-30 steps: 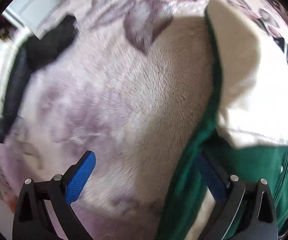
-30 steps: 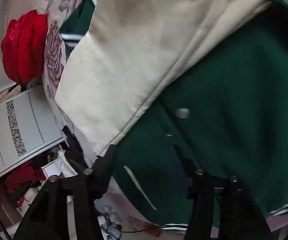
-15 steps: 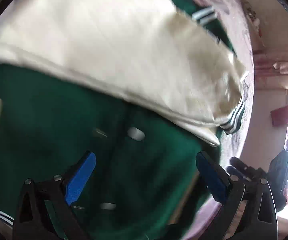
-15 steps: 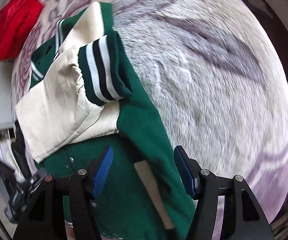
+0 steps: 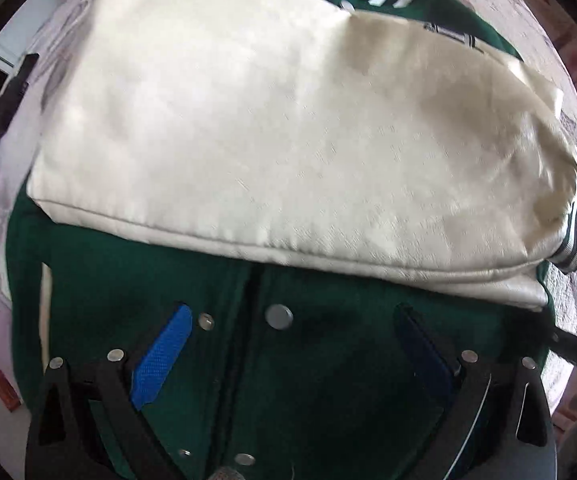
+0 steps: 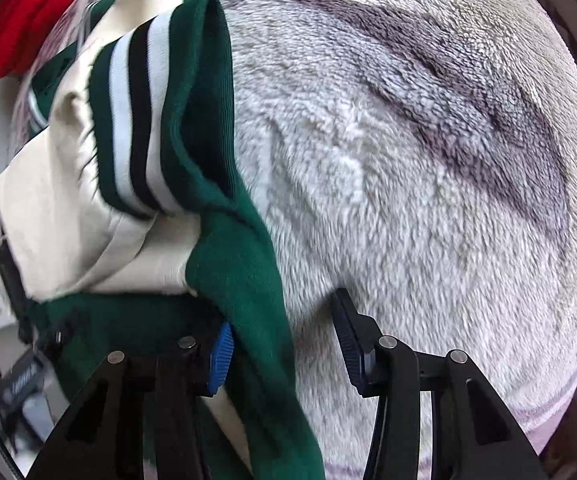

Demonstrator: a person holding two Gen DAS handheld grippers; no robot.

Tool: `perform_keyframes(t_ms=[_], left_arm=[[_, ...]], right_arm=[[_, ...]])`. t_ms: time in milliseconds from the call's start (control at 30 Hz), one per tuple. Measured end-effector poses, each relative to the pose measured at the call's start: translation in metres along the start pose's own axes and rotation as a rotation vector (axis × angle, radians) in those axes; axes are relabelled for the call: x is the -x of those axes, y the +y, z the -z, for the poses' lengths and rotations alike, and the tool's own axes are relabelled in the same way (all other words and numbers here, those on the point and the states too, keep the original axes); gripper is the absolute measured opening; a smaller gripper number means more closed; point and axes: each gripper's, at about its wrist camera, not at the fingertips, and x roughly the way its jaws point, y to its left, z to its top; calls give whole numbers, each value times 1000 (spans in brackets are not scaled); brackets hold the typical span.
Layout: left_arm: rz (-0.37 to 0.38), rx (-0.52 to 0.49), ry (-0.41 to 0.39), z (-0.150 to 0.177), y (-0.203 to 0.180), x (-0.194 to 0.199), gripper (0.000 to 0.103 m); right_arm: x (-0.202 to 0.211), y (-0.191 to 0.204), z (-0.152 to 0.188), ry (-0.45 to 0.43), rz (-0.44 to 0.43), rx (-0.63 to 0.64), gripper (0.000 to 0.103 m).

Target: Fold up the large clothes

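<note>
Plush grey-and-mauve floral blanket (image 6: 428, 152) covers the bed where a green varsity jacket (image 5: 328, 380) lies front up, its snap placket running straight toward the left wrist camera. One cream sleeve (image 5: 288, 128) is already laid across the chest, its striped cuff (image 6: 140, 120) ending near the jacket's side edge, beside bare blanket. A red bundle (image 6: 28, 12) sits at the far corner of the bed, well apart from the work.

Left gripper (image 5: 292, 356) hovers over the lower front panel, blue pads spread wide with the placket and a silver snap (image 5: 279, 316) between them; nothing is pinched. Right gripper (image 6: 284, 348) stands at the jacket's side edge, its pads parted with a fold of green cloth passing between them; the near pad touches the fabric, the far pad stands off over the blanket, so no firm hold shows yet.

Judged from this layout, the step in hand is gathering the body for the next fold. Done well, each claw would bite through both layers of the green panel rather than skimming the top one, and clear of the snaps, which could let the pads slip. Both hands should lift evenly so the crossed sleeve stays flat instead of sliding off; the thick wool-like body will likely resist a sharp crease and want pressing down afterward.
</note>
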Motion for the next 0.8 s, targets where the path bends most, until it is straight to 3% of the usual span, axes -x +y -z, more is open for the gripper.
perform_keyframes(t_ms=[100,167,233,333,400,433,467,567,633,700,767,800], left_arm=[[-35,0,-28,-10,8,5,103],[-87,4,-62,-20,18,9,103],[-132,21,-107,-32,34,16,103],[-209,83,-157,-56,73,21,103],[-270,130,-173,-71,106,16,103],[-332,145,-150,-82,128,4,103],[-356,158,-131,-81,136,-9,103],[-248,225,-79,-85,169,-32,103],[-264,206,-79,-74,158,-23,103],[-294,174,-95,-62,149,-4,103],[-286,147,-112,-44,145,14,103],[-283,134,-117,-31,142,21,103]], right_arm=[[32,-26,2,-18,-159,-74,51],[50,-46,-8,-57,-310,-175,59],[55,-55,-24,-72,-397,-220,59],[50,-49,-55,-93,-326,-176,58],[39,-39,-72,-70,-311,-148,21],[35,-34,-76,-62,-308,-150,13],[31,-25,-82,-69,-296,-146,11],[26,-11,-95,-70,-177,-130,11],[31,-15,-95,-25,-190,-140,11],[42,-22,-77,34,-206,-125,19],[49,-23,-46,50,-179,-78,61],[47,-20,-32,69,-164,-55,70]])
